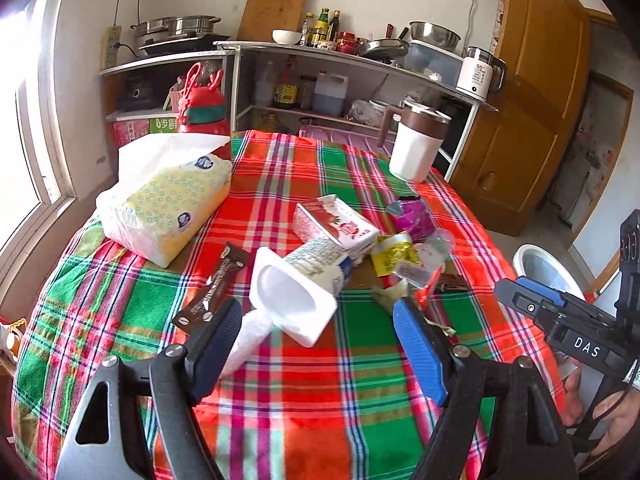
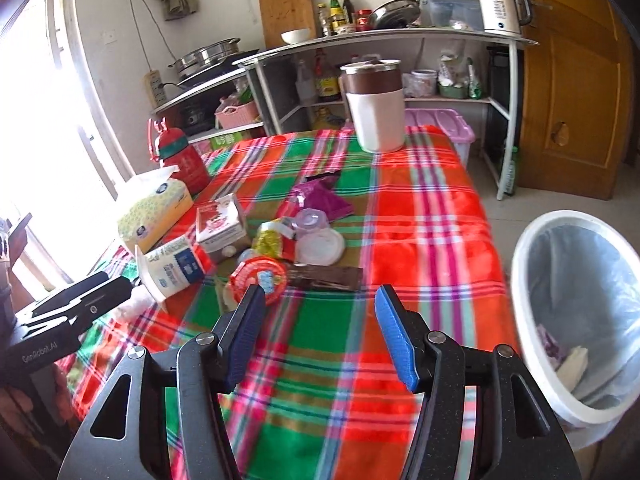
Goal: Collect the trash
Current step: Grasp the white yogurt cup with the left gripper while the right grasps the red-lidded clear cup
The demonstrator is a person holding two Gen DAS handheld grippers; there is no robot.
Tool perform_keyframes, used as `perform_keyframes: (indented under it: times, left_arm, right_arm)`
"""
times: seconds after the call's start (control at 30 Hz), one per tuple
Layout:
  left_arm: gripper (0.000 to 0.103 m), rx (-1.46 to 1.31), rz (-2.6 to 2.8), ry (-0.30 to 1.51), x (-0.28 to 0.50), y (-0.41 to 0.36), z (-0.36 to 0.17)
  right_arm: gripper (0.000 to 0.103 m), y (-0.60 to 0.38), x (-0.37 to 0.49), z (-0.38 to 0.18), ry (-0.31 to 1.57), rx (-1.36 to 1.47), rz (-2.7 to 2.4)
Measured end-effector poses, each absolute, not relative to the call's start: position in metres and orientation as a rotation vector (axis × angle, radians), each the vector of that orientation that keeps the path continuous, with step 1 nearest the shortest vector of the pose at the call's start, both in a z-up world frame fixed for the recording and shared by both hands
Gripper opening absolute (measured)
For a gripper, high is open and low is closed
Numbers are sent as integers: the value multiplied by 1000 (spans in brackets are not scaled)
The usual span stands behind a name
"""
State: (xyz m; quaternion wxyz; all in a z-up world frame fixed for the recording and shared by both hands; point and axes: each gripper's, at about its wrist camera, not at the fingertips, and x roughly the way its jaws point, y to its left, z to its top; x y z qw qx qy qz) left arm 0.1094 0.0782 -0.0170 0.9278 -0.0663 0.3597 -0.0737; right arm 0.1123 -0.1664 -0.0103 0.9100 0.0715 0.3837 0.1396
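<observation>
Trash lies in a heap mid-table on the plaid cloth (image 1: 288, 392). A white yogurt cup (image 1: 296, 292) lies on its side with its mouth just ahead of my left gripper (image 1: 320, 322). That gripper is open and its pads do not touch the cup. A crumpled tissue (image 1: 250, 340) rests against its left finger. Behind are a brown wrapper (image 1: 212, 292), a red-white carton (image 1: 336, 224), a yellow wrapper (image 1: 394, 254) and a purple wrapper (image 1: 412, 216). My right gripper (image 2: 320, 322) is open and empty, just short of a red lid (image 2: 260, 276) and a dark wrapper (image 2: 324, 278).
A white lined bin (image 2: 580, 320) with some trash in it stands on the floor off the table's right edge. A tissue pack (image 1: 168, 208), a red bottle (image 1: 202, 108) and a brown-white mug (image 1: 414, 144) stand on the table. Kitchen shelves (image 1: 360, 64) run behind.
</observation>
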Motion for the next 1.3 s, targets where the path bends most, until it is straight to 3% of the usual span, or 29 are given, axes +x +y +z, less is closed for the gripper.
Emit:
perform_keyframes:
  times: [0.87, 0.93, 1.0, 1.3]
  left_arm:
    - [80, -148, -193, 824, 156, 92, -43]
    - [80, -144, -192, 834, 158, 90, -45]
    - [80, -134, -191, 833, 159, 88, -46]
    - [70, -120, -201, 836, 159, 83, -48]
  right_arm:
    - [62, -111, 170, -44, 876, 36, 383]
    - [59, -110, 167, -43, 868, 29, 383]
    - [46, -110, 165, -44, 863, 26, 384]
    - [46, -112, 159, -42, 843, 22, 378]
